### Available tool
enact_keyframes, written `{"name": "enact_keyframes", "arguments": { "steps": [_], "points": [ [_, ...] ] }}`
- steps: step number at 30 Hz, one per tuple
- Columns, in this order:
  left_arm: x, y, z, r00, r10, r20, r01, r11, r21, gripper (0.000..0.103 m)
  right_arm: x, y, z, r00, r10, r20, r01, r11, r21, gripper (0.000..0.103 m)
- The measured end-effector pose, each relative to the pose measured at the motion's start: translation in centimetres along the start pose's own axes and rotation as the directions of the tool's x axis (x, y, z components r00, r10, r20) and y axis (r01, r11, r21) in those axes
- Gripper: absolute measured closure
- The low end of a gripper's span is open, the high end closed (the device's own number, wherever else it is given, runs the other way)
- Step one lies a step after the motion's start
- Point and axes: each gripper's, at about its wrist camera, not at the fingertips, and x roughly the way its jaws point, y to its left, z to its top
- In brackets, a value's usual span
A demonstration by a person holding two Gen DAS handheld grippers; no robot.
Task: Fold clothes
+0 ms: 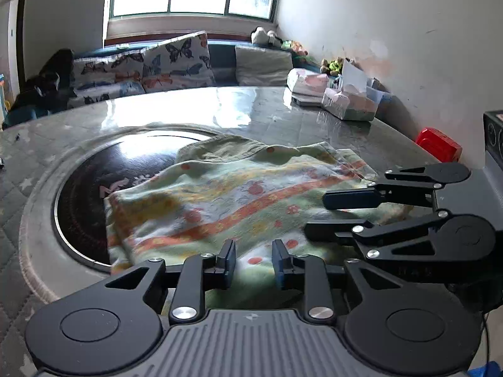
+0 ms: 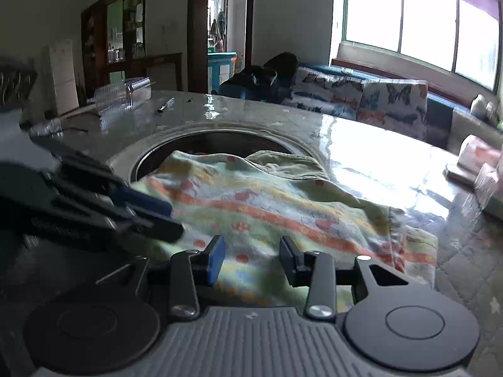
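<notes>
A pale green garment (image 1: 220, 201) with orange stripes and red dots lies folded on the grey table (image 1: 176, 106), partly over a round black inset plate (image 1: 91, 194). My left gripper (image 1: 254, 259) is open and empty just above the garment's near edge. My right gripper (image 1: 317, 216) comes in from the right, open, over the garment's right side. In the right wrist view the garment (image 2: 267, 201) lies ahead, my right gripper (image 2: 253, 256) is open over its near edge, and my left gripper (image 2: 176, 218) shows blurred at the left.
Tissue packs and boxes (image 1: 349, 100) stand at the table's far right by the wall, with a red object (image 1: 438, 143) nearby. A clear plastic container (image 2: 125, 95) and a pen (image 2: 165, 104) lie at the far left. A sofa with butterfly cushions (image 1: 176, 59) stands behind.
</notes>
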Motion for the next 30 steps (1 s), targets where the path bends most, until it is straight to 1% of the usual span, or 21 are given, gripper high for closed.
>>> {"name": "enact_keyframes", "arguments": {
  "steps": [2, 5, 7, 9, 11, 12, 15, 18, 20, 22, 23, 28, 30],
  "points": [
    [-0.4, 0.4, -0.1, 1.000, 0.001, 0.008, 0.000, 1.000, -0.026, 0.073, -0.4, -0.4, -0.4, 1.000, -0.009, 0.002, 0.009, 1.000, 0.020, 0.062],
    [-0.8, 1.4, -0.6, 1.000, 0.016, 0.014, -0.015, 0.998, -0.062, 0.072, -0.8, -2.2, -1.2, 0.999, -0.047, -0.011, 0.048, 0.996, 0.073, 0.062],
    [-1.0, 2.4, -1.2, 1.000, 0.003, 0.012, -0.001, 0.994, -0.112, 0.070, -1.4, -3.3, -1.9, 0.999, -0.053, -0.003, 0.053, 0.992, 0.112, 0.062],
    [-1.5, 3.1, -1.5, 1.000, -0.005, 0.019, 0.008, 0.990, -0.138, 0.070, -2.3, -4.2, -2.6, 0.996, -0.089, -0.006, 0.089, 0.987, 0.135, 0.061],
    [-1.9, 3.3, -1.8, 1.000, -0.008, 0.024, 0.011, 0.990, -0.143, 0.070, -3.2, -5.5, -3.4, 0.996, -0.086, -0.006, 0.085, 0.978, 0.192, 0.060],
    [-2.1, 3.4, -1.9, 1.000, -0.009, 0.026, 0.012, 0.990, -0.143, 0.070, -3.5, -5.9, -3.7, 0.996, -0.089, -0.007, 0.088, 0.973, 0.214, 0.062],
    [-2.4, 3.5, -2.0, 1.000, -0.010, 0.023, 0.013, 0.989, -0.147, 0.070, -4.2, -5.9, -3.9, 0.996, -0.086, -0.026, 0.090, 0.977, 0.194, 0.063],
    [-2.4, 3.8, -1.6, 1.000, -0.023, 0.008, 0.024, 0.986, -0.167, 0.071, -4.4, -5.5, -3.0, 0.996, -0.082, -0.047, 0.088, 0.983, 0.160, 0.061],
    [-2.3, 4.0, -1.0, 1.000, -0.020, 0.007, 0.021, 0.984, -0.178, 0.069, -4.4, -5.9, -2.0, 0.998, -0.060, -0.024, 0.063, 0.982, 0.181, 0.060],
    [-2.1, 4.1, -0.4, 1.000, -0.001, 0.013, 0.003, 0.984, -0.178, 0.067, -4.0, -6.4, -1.0, 0.998, -0.059, -0.004, 0.059, 0.980, 0.192, 0.059],
    [-1.9, 4.1, 0.0, 1.000, 0.010, 0.015, -0.007, 0.984, -0.178, 0.065, -3.6, -6.6, -0.6, 0.998, -0.061, 0.002, 0.060, 0.979, 0.197, 0.058],
    [-0.4, 4.9, 1.9, 0.999, 0.043, 0.014, -0.040, 0.979, -0.199, 0.064, -0.1, -8.1, 1.6, 0.999, -0.053, -0.001, 0.051, 0.971, 0.235, 0.059],
    [0.3, 5.2, 2.7, 0.999, 0.046, 0.009, -0.043, 0.979, -0.199, 0.063, 1.3, -8.4, 2.3, 0.999, -0.050, -0.004, 0.050, 0.972, 0.231, 0.059]
  ]
}}
